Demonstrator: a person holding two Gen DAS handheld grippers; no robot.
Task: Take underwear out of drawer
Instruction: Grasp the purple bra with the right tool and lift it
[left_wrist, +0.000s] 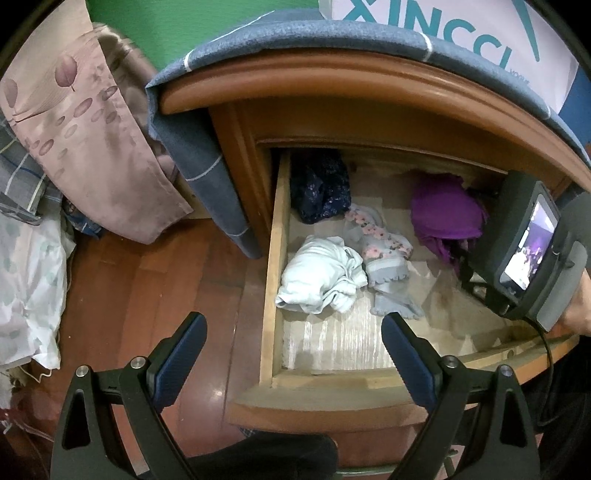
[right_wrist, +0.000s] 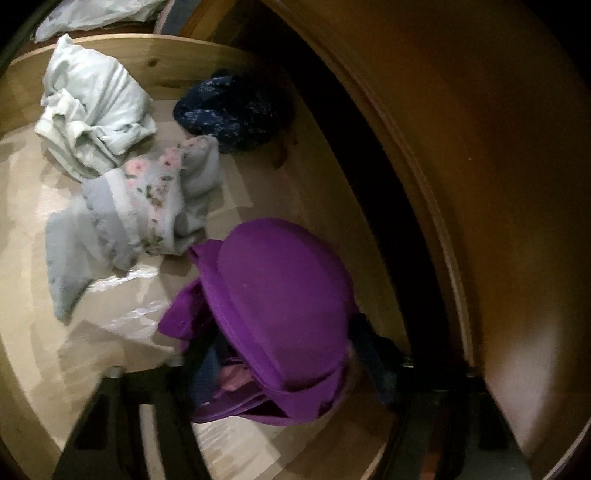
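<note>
The wooden drawer (left_wrist: 274, 258) stands pulled out, with several garments on its pale liner. A purple bra (left_wrist: 443, 214) lies at the back right. In the right wrist view this purple bra (right_wrist: 280, 288) fills the gap between my right gripper's (right_wrist: 288, 354) fingers, and the blue pads press on both sides of its cup. The right gripper (left_wrist: 467, 266) reaches in from the right. My left gripper (left_wrist: 295, 332) hovers open over the drawer's front left corner, holding nothing. A white garment (left_wrist: 321, 277), a grey floral one (left_wrist: 384, 258) and a navy one (left_wrist: 321, 192) lie loose.
The nightstand top (left_wrist: 332, 88) overhangs the drawer's back and carries a blue-grey cloth (left_wrist: 207, 155) and a white bag (left_wrist: 461, 33). A pink leaf-print pillow (left_wrist: 85, 140) and white bedding (left_wrist: 29, 280) sit left, above the wood floor (left_wrist: 155, 295). A hand (left_wrist: 580, 306) holds the right gripper.
</note>
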